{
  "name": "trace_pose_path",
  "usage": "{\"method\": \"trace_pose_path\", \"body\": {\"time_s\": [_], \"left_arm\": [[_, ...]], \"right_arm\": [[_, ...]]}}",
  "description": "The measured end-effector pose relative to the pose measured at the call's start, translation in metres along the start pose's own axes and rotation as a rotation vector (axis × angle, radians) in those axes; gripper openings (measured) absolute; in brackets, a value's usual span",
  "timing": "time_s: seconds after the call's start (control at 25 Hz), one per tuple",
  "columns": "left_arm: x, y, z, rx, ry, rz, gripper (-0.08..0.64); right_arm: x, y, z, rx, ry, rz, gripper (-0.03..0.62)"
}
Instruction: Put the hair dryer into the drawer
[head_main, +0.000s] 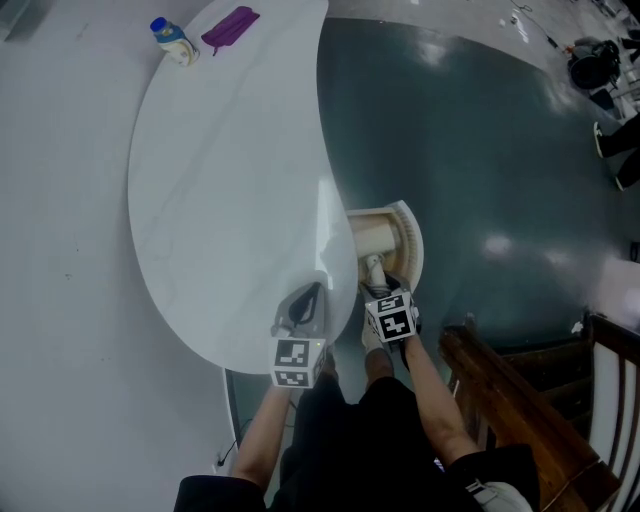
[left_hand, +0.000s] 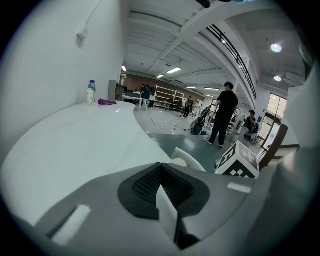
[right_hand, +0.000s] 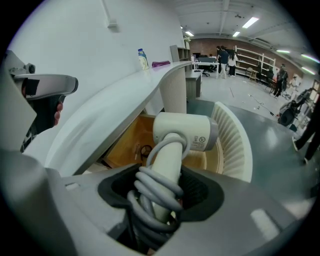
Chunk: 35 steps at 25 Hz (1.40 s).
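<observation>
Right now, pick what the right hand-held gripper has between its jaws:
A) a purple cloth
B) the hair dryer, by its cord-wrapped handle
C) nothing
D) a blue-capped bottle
B: the right hand-held gripper is clamped on the handle of the hair dryer. The grey cord is coiled round that handle, and the dryer's head is over the open drawer.
</observation>
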<state>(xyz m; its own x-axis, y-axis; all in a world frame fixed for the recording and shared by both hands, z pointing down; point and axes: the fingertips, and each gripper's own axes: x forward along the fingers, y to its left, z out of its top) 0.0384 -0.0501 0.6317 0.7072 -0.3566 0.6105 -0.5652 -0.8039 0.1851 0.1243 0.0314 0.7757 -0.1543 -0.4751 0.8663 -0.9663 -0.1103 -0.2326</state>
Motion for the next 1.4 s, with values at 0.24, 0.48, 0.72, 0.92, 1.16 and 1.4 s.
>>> {"method": "trace_pose_path", "body": {"time_s": [0.24, 0.48, 0.72, 0.92, 1.16, 1.4], "left_arm": [[0.015, 0.004, 0.0, 0.018, 0.019, -0.027, 0.008], [0.02, 0.004, -0.001, 0.027, 0.032, -0.049, 0.008], [0.02, 0.003, 0.001, 0.035, 0.041, -0.072, 0.006], [0.02, 0.003, 0.002, 0.05, 0.043, -0.093, 0.008], [0.018, 0.007, -0.002, 0.068, 0.056, -0.115, 0.008], [0.019, 0.008, -0.008, 0.089, 0.081, -0.14, 0.008]], "right_arm": [[0.012, -0.006, -0.001, 0.031, 0.031, -0.025, 0.239], [0.015, -0.009, -0.002, 0.053, 0.05, -0.04, 0.239], [0.015, -0.006, 0.001, 0.101, 0.052, -0.035, 0.239], [0.019, 0.002, 0.0, 0.128, 0.049, -0.033, 0.239], [0.028, 0.0, -0.005, 0.166, 0.038, -0.052, 0.239], [0.039, -0.006, -0.014, 0.232, 0.041, -0.067, 0.239]]}}
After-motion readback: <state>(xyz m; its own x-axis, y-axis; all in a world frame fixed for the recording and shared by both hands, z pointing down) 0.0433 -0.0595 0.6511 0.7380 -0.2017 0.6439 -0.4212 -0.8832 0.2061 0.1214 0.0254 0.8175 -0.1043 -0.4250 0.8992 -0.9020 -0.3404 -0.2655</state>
